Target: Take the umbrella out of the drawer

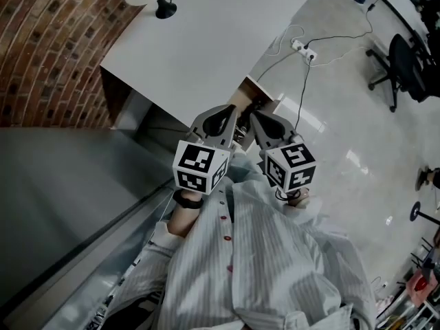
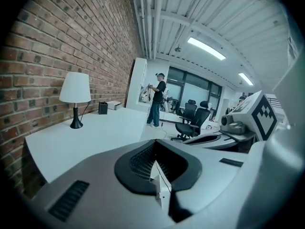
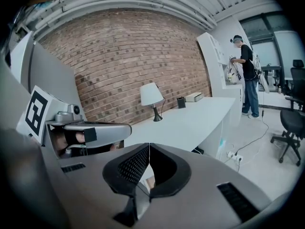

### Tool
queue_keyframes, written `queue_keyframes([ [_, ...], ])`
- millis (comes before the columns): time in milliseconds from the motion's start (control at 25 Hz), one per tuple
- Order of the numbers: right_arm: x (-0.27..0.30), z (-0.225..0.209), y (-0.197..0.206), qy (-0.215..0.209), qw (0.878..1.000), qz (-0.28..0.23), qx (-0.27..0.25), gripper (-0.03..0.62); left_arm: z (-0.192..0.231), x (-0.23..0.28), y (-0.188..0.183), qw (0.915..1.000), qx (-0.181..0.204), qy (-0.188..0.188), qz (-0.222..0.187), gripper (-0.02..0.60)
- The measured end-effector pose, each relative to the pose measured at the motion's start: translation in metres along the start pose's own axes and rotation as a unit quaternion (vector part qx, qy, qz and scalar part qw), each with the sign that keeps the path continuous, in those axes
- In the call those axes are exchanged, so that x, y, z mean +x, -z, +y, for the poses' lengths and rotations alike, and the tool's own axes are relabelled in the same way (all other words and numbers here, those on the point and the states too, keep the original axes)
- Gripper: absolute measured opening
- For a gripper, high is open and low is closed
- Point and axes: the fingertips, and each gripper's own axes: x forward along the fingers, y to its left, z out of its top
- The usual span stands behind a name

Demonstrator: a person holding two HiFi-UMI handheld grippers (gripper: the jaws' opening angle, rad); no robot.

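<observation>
Head view: left gripper [image 1: 232, 113] and right gripper [image 1: 256, 119] fingers [image 3: 131, 168] closed, empty; white desk [image 1: 206, 33] beyond

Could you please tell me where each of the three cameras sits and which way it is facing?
Head view: on the person's head, looking steeply down at the white desk; the striped shirt, left gripper and right gripper show.
Left gripper view: on the left gripper, looking along its shut jaws towards the brick wall; the right gripper shows at right.
Right gripper view: on the right gripper, along its shut jaws towards the same wall; the left gripper shows at left.
Shared: all three show the white desk and lamp.
</observation>
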Motion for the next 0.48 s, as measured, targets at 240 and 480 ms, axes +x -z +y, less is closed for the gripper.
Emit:
queue_keyframes([
  [240,0.019,-0.022,-0.014,0.011,1.0,0.003,0.0,0.035,0.012,0.027,-0.006,0.9999,-0.002,0.01,0.008,0.009],
  [480,0.027,-0.035,-0.014,0.034,0.999,0.005,0.019,0.035,0.02,0.046,0.002,0.9988,0.005,0.033,0.036,0.009],
])
